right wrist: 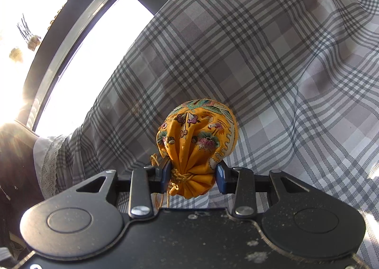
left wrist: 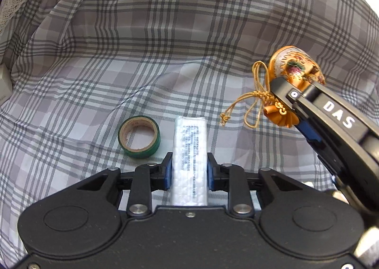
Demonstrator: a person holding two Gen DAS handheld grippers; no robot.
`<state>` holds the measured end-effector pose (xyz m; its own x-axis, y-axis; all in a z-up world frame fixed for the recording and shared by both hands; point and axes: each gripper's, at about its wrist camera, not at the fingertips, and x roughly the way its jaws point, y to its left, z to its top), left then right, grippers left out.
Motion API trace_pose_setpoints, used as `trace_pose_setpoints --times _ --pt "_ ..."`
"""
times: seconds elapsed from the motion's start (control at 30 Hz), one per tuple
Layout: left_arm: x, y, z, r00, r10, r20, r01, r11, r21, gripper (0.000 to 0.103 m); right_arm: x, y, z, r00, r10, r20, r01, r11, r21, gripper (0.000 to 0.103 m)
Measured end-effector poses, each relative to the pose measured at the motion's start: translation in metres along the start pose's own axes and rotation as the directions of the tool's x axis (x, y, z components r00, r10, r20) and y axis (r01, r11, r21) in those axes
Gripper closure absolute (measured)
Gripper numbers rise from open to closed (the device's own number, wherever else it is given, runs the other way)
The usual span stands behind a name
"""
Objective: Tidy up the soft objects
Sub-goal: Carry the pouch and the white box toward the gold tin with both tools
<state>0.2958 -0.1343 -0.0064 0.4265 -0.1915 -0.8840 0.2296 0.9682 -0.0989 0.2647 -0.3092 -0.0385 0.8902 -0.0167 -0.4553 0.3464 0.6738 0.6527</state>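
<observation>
A grey plaid sheet covers the surface beside a bright window. The left gripper, angled down, pinches a white packet beside green tape; the right gripper clamps an orange pouch aloft.

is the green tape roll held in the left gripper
No, the green tape roll lies free on the plaid cloth; the left gripper clamps a white packet.

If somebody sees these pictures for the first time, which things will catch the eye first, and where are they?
The orange embroidered pouch stands out most: the right tongs pinch it at its tied neck, above the plaid cloth. Next, the white plastic-wrapped packet is clamped in the left tongs. A green tape roll lies on the cloth just left of the packet.
</observation>
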Motion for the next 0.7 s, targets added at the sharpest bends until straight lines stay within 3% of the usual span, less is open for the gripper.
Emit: trace_pose_setpoints --times 0.23,0.43,0.7 --pt "-0.067 0.026 -0.022 0.998 -0.050 0.042 0.051 0.998 -0.023 0.076 -0.025 0.035 0.016 1.000 -0.021 -0.002 0.020 0.991 -0.130 0.066" --pt "-0.115 0.051 -0.047 0.996 -0.044 0.080 0.047 0.998 -0.033 0.076 -0.108 0.070 0.024 1.000 0.019 0.015 -0.014 0.968 -0.252 0.066" --pt "-0.163 0.068 -0.097 0.995 -0.062 0.077 0.063 0.998 -0.001 0.076 -0.235 0.075 -0.010 1.000 0.003 -0.005 -0.004 0.935 -0.354 0.066"
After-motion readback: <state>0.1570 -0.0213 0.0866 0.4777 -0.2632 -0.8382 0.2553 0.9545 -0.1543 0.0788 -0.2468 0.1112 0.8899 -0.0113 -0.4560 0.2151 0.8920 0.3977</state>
